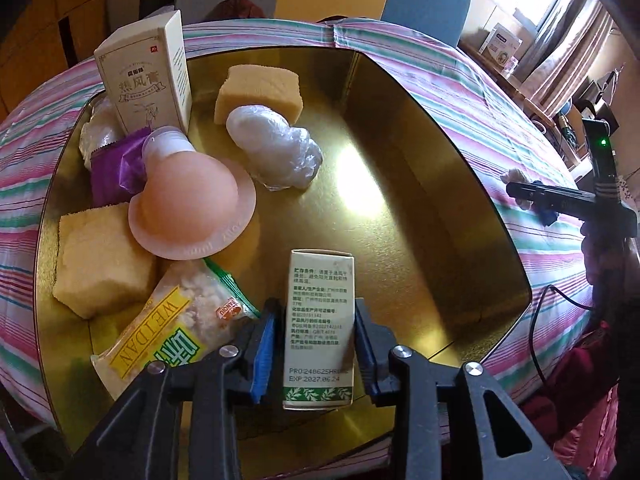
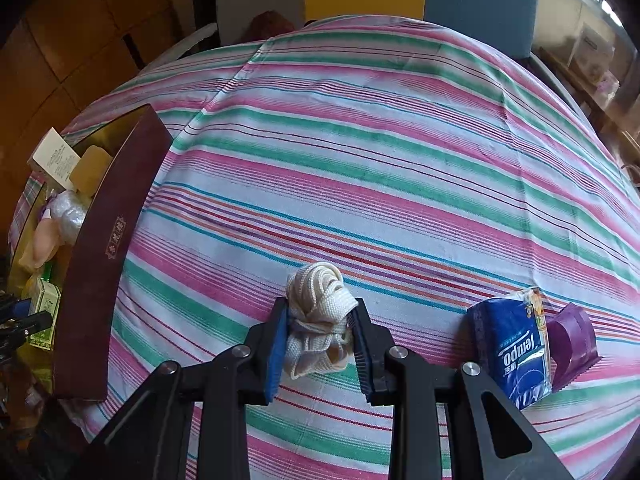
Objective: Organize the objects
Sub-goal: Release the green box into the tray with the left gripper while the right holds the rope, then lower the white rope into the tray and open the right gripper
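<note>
A small white-and-green carton [image 1: 319,330] stands upright over the gold tin's [image 1: 420,200] floor, clenched between the left hand-held gripper [image 1: 316,346] fingers. The right hand-held gripper [image 2: 320,340] grasps a cream cord bundle [image 2: 318,312] on the striped worktop [image 2: 380,160], a blue tissue pack [image 2: 510,344] to its right.

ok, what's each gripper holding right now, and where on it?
Left gripper clamps the white-and-green printed carton by its two narrow sides, near the lower end. Right gripper pinches the cream woven rope bundle across its middle.
</note>
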The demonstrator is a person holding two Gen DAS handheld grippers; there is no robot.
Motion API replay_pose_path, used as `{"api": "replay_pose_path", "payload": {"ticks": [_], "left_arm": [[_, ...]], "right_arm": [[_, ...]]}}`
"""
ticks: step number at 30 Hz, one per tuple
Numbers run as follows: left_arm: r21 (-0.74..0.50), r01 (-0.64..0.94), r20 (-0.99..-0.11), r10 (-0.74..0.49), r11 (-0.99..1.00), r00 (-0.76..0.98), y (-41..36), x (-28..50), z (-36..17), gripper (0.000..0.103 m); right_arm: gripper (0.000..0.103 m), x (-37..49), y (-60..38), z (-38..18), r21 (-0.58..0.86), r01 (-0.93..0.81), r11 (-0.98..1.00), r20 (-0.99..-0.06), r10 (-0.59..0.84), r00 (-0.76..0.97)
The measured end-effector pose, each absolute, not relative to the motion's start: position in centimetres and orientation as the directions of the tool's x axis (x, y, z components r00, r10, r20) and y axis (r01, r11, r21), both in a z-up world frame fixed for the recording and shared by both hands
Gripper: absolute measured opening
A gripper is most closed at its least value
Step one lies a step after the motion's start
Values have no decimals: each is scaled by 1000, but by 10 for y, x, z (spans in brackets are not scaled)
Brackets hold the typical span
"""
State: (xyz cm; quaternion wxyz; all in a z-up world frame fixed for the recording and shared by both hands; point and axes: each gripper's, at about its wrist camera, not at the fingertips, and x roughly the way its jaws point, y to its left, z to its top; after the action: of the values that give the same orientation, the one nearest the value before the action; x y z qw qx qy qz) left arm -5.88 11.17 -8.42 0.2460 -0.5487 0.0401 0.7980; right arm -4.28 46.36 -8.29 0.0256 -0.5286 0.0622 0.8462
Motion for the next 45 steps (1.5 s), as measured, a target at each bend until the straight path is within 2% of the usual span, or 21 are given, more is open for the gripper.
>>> {"api": "replay_pose_path", "payload": {"ticks": [8,15,18,24,32,36,45], "left_arm": [[-212,-403,-862,365,-890,-352,94,-51,-59,37],[-96,-355,-817,277,-930,-506,80,-37,-36,37],[-53,-345,-805,245,-937,-541,72,-32,-30,37],[-75,-336,-795,259,-939,-548,60,-32,-28,37],[-97,-312,-780,267,-945,-566,46,-30,-28,37],[-100,-300,-772,264,-949,-578,37,-29,-27,37],[-141,-240,-770,258,-961,-583,6,-29,-33,37]], "right_arm": [[30,-44,462,-86,66,-114,-991,-903,-11,-429],[30,-46,461,-92,43,-114,-993,-914,7,-405],[30,-45,463,-91,50,-127,-991,-914,6,-405],[30,-39,455,-69,125,-148,-981,-890,-45,-454],[31,-42,371,-7,182,50,-982,-815,-179,-552],[31,-47,322,10,194,169,-966,-797,-255,-547],[31,-85,249,-16,179,279,-943,-858,-289,-424]]}}
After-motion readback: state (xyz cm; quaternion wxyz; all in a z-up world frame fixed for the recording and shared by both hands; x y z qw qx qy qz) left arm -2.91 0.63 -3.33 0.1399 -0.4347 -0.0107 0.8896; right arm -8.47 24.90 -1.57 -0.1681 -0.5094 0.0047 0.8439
